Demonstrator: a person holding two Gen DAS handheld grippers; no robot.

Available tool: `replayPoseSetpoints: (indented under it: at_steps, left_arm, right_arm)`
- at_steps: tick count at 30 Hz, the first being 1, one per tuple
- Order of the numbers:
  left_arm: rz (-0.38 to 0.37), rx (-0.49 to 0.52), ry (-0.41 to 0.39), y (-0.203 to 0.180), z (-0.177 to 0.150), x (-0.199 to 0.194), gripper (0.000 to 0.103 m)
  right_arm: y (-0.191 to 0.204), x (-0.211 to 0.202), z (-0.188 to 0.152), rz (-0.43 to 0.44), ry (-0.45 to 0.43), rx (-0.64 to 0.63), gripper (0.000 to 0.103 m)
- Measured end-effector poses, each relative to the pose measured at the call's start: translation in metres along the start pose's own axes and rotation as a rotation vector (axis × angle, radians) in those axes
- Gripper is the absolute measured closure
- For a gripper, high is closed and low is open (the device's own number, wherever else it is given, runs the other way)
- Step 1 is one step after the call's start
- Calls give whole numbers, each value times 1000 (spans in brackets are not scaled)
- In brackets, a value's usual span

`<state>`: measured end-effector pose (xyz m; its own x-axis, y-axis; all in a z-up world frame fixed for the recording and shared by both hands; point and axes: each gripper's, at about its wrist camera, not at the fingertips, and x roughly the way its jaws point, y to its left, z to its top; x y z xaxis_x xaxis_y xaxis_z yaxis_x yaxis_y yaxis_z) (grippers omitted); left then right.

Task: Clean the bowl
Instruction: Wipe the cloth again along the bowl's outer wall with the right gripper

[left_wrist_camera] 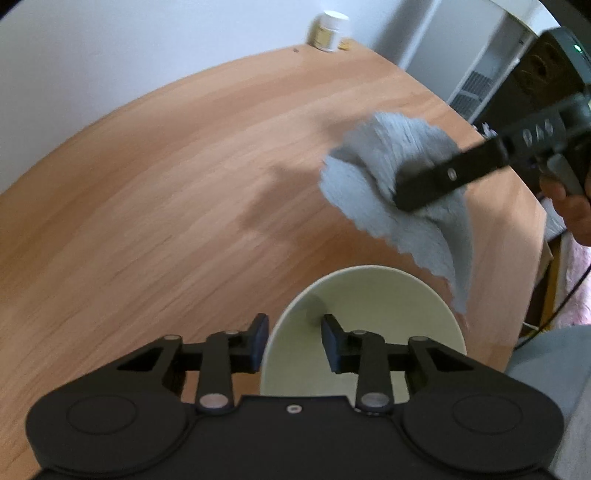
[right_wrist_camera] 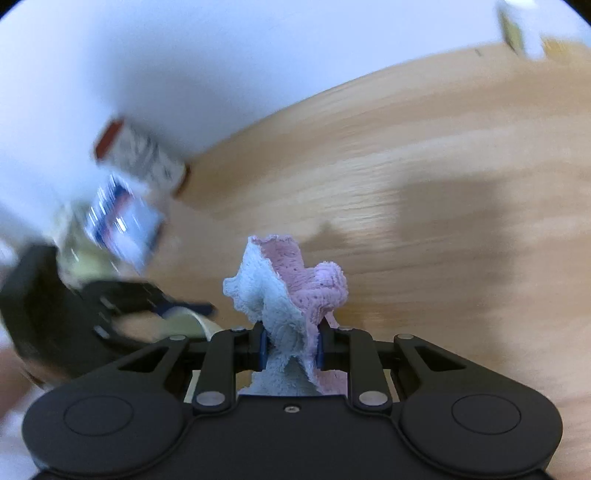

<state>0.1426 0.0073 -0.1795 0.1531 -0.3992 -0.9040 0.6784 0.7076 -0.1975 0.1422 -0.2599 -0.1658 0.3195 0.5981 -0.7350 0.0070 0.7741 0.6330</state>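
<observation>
A pale green-white bowl (left_wrist_camera: 369, 317) sits on the wooden table close in front of the left gripper (left_wrist_camera: 294, 345). That gripper's jaws straddle the bowl's near-left rim, one finger outside and one inside, with a gap still showing. The right gripper (right_wrist_camera: 291, 347) is shut on a bunched cloth (right_wrist_camera: 288, 291), blue on one side and pink on the other. In the left wrist view the cloth (left_wrist_camera: 391, 177) hangs grey-blue from the right gripper's fingers (left_wrist_camera: 436, 181), above and beyond the bowl. The left gripper also shows blurred at the left of the right wrist view (right_wrist_camera: 110, 306).
A white-lidded jar (left_wrist_camera: 328, 31) stands at the table's far edge by the wall. Blurred boxes (right_wrist_camera: 136, 199) stand at the left of the right wrist view. The round wooden table (left_wrist_camera: 166, 184) ends at the right, where a cabinet and cables lie beyond.
</observation>
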Motion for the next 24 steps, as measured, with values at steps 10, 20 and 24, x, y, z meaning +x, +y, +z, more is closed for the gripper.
replayPoseSetpoints:
  at_steps: [10, 20, 24]
  left_arm:
    - [66, 66, -139, -25, -17, -13, 92]
    - [242, -15, -277, -54, -22, -33, 93]
    - [285, -21, -290, -63, -25, -35, 93]
  right_arm:
    - [-15, 33, -3, 147, 41, 218, 77]
    - [12, 49, 20, 126, 169, 120, 77]
    - [32, 57, 31, 94, 205, 56, 75]
